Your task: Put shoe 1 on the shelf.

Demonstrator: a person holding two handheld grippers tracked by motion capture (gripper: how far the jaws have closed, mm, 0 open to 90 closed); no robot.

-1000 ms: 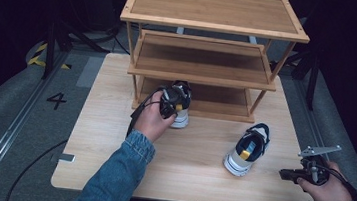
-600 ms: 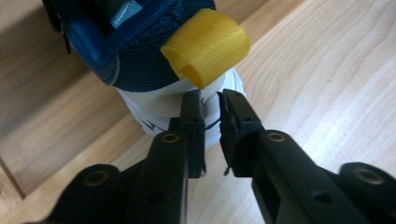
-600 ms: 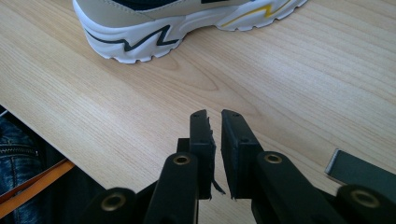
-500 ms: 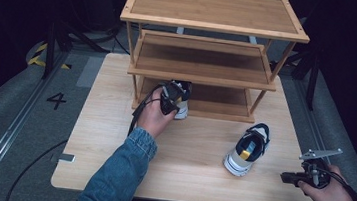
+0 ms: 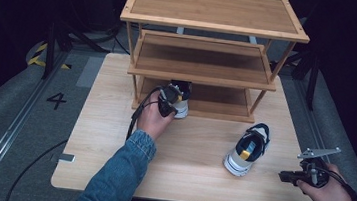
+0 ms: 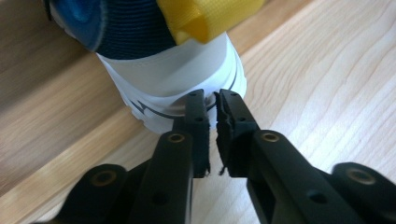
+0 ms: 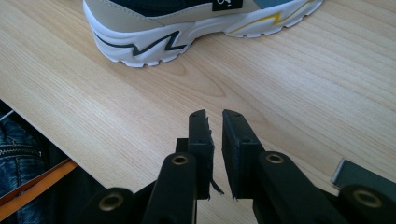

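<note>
White-soled shoe (image 5: 180, 100) with a yellow heel tab, standing at the front edge of the rack's (image 5: 196, 77) bottom shelf, left of middle, heel toward the near side. Left gripper (image 6: 212, 105) right at that heel, fingers (image 6: 198, 121) just been closing, nearly together, tips against the white sole rim, nothing clamped between. Second shoe (image 5: 248, 149) on the pale wood surface (image 5: 183, 176), well to the right and nearer. Right gripper (image 7: 214, 114) near the surface's right near corner, fingers almost together, holding nothing.
</note>
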